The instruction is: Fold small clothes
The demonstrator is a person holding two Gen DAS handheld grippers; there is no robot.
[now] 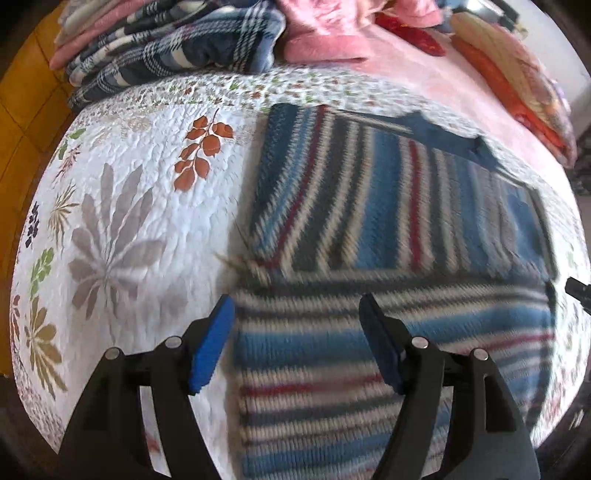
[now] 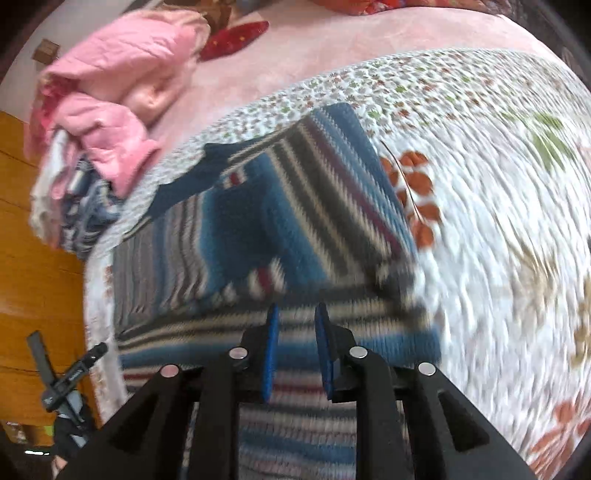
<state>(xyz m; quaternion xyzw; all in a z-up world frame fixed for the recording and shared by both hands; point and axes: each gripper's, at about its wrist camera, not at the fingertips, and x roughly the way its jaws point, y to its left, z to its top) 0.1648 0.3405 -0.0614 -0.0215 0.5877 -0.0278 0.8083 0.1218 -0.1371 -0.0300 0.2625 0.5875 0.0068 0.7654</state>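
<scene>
A striped sweater (image 1: 388, 206) lies flat on a white quilt (image 1: 147, 184) with leaf and flower prints, which covers a bed. The sweater has blue, grey, white and red stripes, and parts of it are folded over, so the stripes run in different ways. In the left wrist view the sweater fills the middle and the 5 o'clock part of the picture, and the quilt shows at 9 o'clock. The left gripper (image 1: 297, 306) is spread wide, with its blue pads (image 1: 212, 343) far apart, and it holds nothing. One pad is over the quilt and the other is over the sweater's near edge; whether they touch the cloth is hard to tell, because the picture is blurry. In the right wrist view the sweater (image 2: 295, 206) sits in the middle and toward 9 o'clock, and the quilt (image 2: 498, 221) spreads out toward 3 o'clock. The right gripper (image 2: 297, 314) has its blue pads close, with a thin gap left between them, and nothing is between them. It is over the striped cloth near the fold. At 12 o'clock in the left view lie a checked blanket (image 1: 177, 48) and a pink jacket (image 1: 325, 33). The pink jacket (image 2: 110, 103) is at 10 o'clock in the right view.
</scene>
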